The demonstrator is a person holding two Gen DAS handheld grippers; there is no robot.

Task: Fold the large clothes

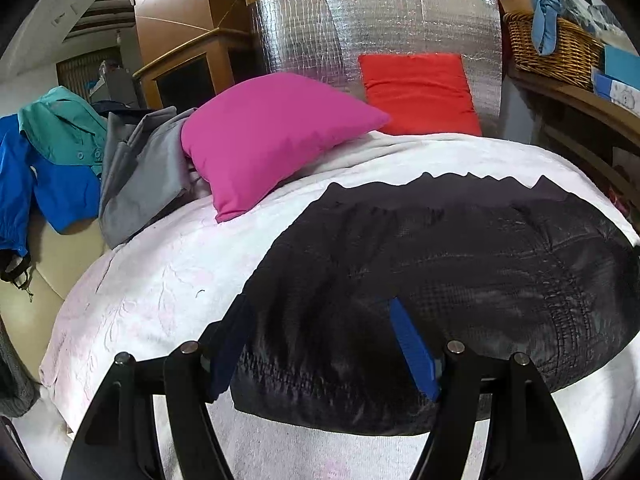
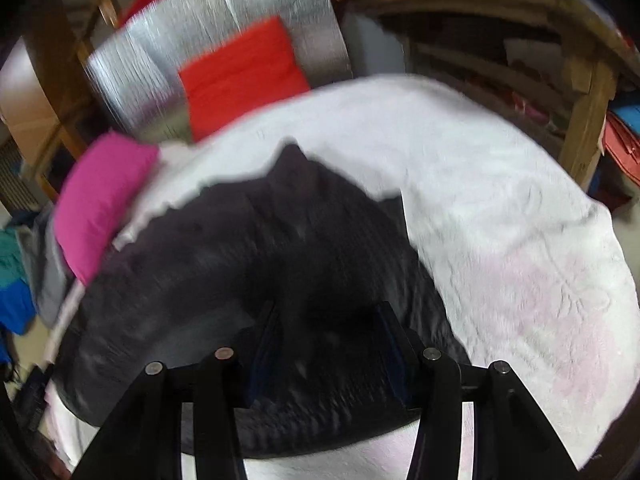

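Black garment [image 1: 460, 264] flat on white bed cover [image 1: 160, 288]; left gripper [image 1: 320, 344] and right gripper [image 2: 328, 344] fingers spread wide at 6 o'clock.

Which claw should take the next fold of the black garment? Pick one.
Left, probably. The left claw sits open over the black garment's near edge in a sharp view; the right claw is also open there, but its view is motion-blurred.

The black garment [image 1: 460, 264] is matt cloth with ribbed, knit-like stitching. It lies on a white bedspread [image 1: 160, 280] of soft embossed fabric. The backing panel [image 1: 320, 28] is shiny quilted foil, the basket [image 1: 560, 48] woven wicker.
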